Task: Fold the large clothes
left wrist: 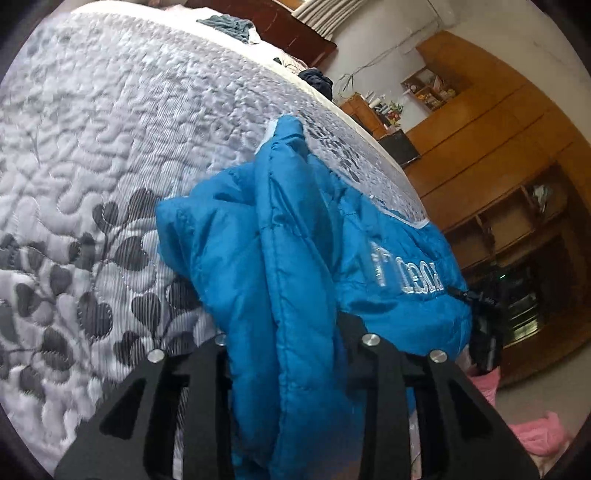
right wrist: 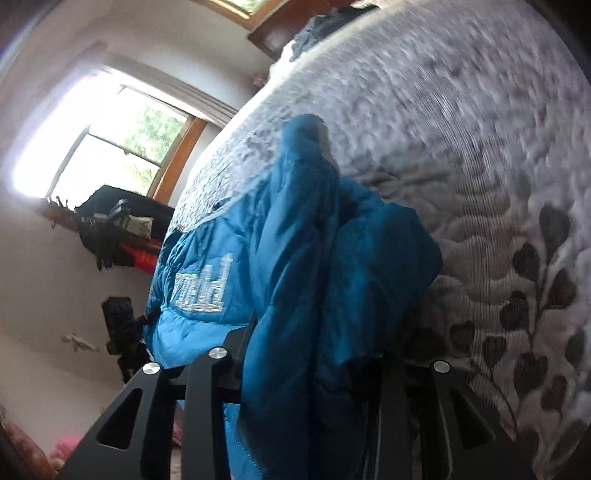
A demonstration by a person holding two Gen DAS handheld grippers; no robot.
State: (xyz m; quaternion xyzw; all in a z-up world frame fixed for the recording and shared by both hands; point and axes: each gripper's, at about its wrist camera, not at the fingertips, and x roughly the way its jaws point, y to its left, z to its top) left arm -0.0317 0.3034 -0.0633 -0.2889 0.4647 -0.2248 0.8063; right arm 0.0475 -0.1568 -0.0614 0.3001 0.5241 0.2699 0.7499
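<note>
A blue puffy jacket (left wrist: 280, 236) with white lettering lies bunched at the edge of a bed covered by a white quilt (left wrist: 110, 129) with grey leaf print. My left gripper (left wrist: 288, 354) is shut on a thick fold of the jacket, the cloth filling the gap between its black fingers. In the right wrist view the same jacket (right wrist: 303, 240) hangs over the quilt (right wrist: 461, 129), and my right gripper (right wrist: 306, 373) is shut on another bunched fold. The fingertips of both are hidden by fabric.
Wooden cabinets and shelves (left wrist: 498, 155) stand past the bed's edge. Dark clothes (left wrist: 229, 24) lie at the far end of the bed. A bright window (right wrist: 110, 140) and a cluttered dark pile (right wrist: 118, 229) sit to the left. Pink cloth (left wrist: 539, 435) is on the floor.
</note>
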